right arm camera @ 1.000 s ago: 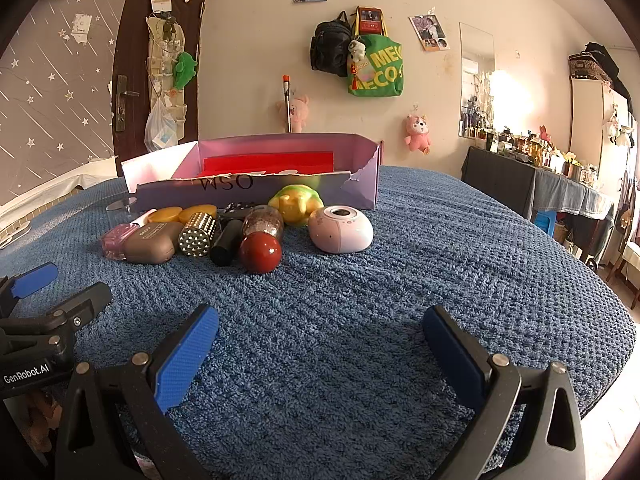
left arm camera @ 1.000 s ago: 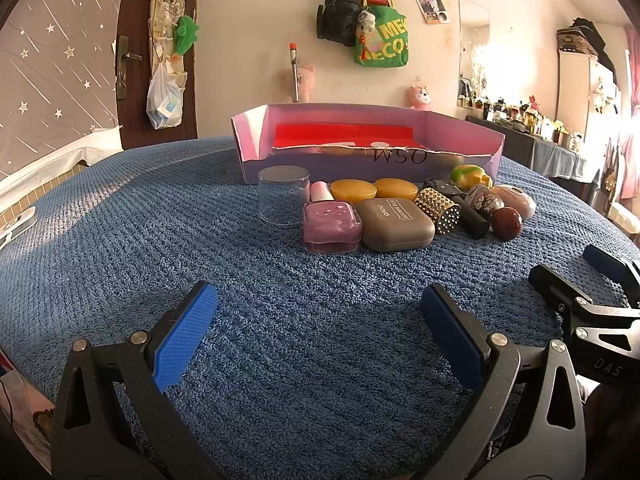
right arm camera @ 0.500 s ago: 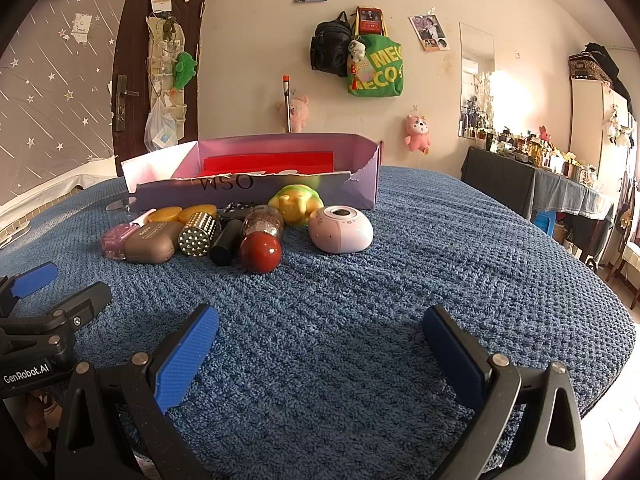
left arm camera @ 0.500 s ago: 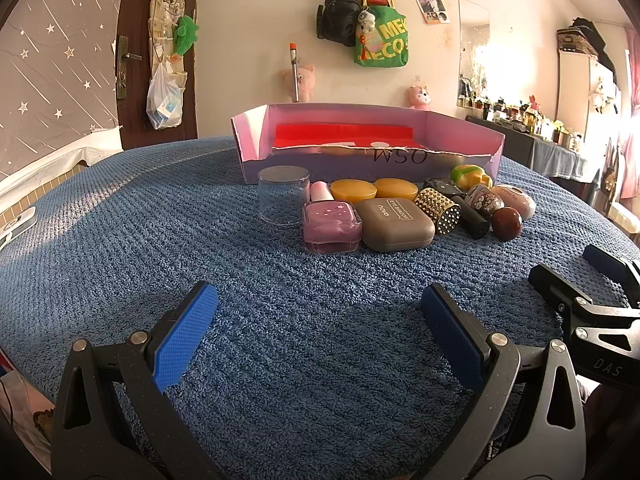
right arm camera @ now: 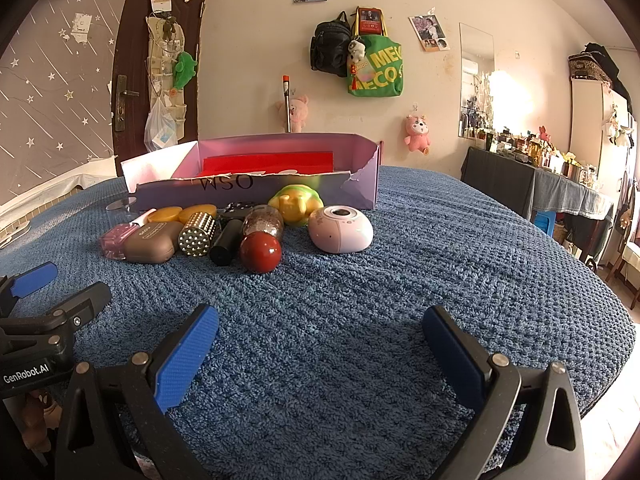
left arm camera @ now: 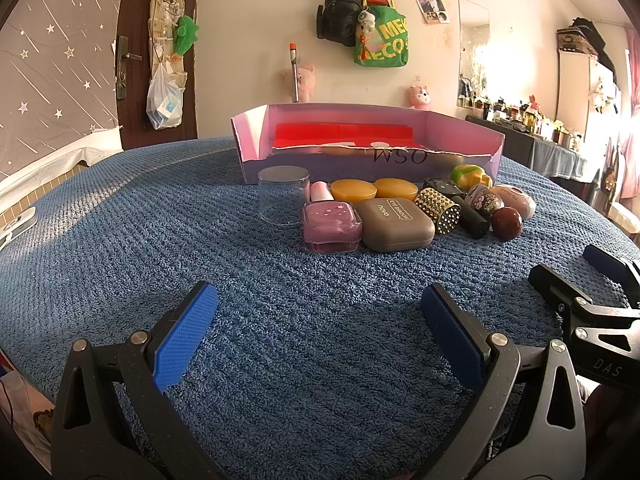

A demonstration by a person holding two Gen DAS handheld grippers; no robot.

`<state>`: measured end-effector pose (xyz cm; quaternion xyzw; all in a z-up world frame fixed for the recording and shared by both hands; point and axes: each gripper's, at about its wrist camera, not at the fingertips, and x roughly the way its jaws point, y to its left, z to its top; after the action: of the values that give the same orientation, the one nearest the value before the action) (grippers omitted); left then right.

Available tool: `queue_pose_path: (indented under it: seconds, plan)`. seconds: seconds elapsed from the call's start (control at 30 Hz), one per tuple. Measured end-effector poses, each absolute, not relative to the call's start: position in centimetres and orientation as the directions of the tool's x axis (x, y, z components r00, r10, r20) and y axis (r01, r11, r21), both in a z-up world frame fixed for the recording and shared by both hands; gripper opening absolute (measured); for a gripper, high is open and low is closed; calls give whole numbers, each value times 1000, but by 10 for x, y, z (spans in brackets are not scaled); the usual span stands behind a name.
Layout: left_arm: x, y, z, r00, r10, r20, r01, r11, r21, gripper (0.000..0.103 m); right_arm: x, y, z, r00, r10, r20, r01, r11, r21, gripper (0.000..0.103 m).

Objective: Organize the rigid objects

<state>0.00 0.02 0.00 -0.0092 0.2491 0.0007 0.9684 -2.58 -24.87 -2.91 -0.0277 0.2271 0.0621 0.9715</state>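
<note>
Both grippers, left (left arm camera: 318, 336) and right (right arm camera: 320, 354), hover spread wide and empty over the blue bed (left arm camera: 160, 216), while small hard cosmetics, likely light and slippery, best pinched across flat sides, cluster before the box (left arm camera: 372, 160) near its far edge.

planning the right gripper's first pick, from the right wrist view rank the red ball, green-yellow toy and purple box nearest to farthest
1. red ball, nearest, left of centre, ahead of the right gripper.
2. green-yellow toy, behind the ball.
3. purple box, farthest, at the back.
</note>
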Motion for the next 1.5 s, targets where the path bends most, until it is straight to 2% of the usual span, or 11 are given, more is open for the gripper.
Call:
queue_pose_path:
  seconds: [1.2,1.37,1.5]
  plan:
    - [2,2,2,867,-3,-497,-7,1000,-20,103,-25,-247,-29,888,109,-447,-135,991,-26,103]
    - [6,10,23,882,-27,-471,8,999,-42,103,-23,-252,-23,870,130,-476,-155,988,-14,103]
    - [13,9,42,885,-36,-465,31,999,-19,103,-26,-255,-7,887,162,-432,-186,983,-12,103]
